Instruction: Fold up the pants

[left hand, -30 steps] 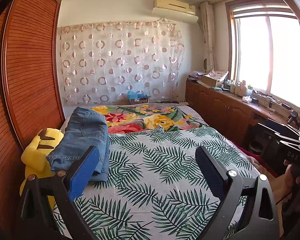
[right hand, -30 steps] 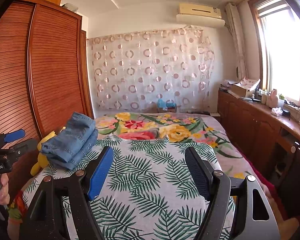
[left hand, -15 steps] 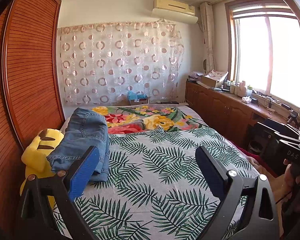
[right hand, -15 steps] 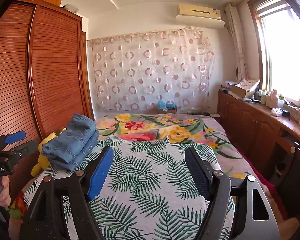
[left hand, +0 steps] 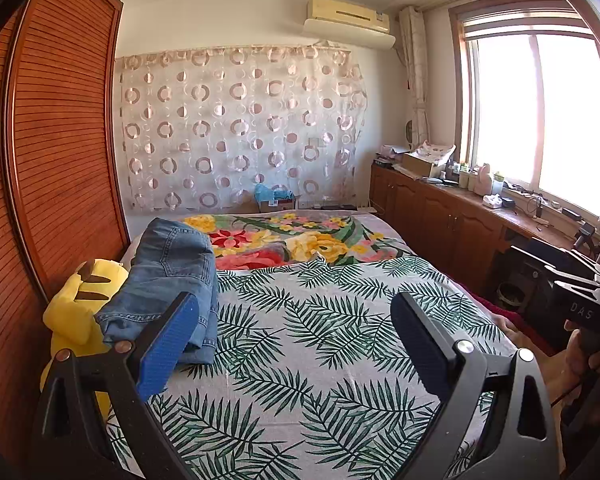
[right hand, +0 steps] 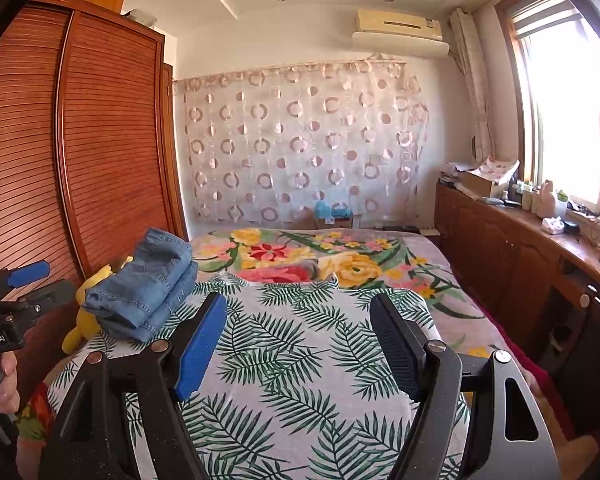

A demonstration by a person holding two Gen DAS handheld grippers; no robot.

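Note:
Folded blue jeans (left hand: 168,280) lie in a stack at the left side of the bed (left hand: 320,320), partly resting on a yellow plush toy (left hand: 80,300). They also show in the right wrist view (right hand: 148,288). My left gripper (left hand: 294,308) is open and empty, held above the near part of the bed, short of the jeans. My right gripper (right hand: 298,312) is open and empty over the leaf-print sheet (right hand: 300,360), to the right of the jeans. The left gripper also shows at the left edge of the right wrist view (right hand: 16,288).
A wooden slatted wardrobe (left hand: 52,160) stands close along the left of the bed. A floral blanket (left hand: 284,240) covers the far half. Low wooden cabinets (left hand: 460,220) with clutter run under the window at right. A circle-pattern curtain (left hand: 240,128) hangs at the back.

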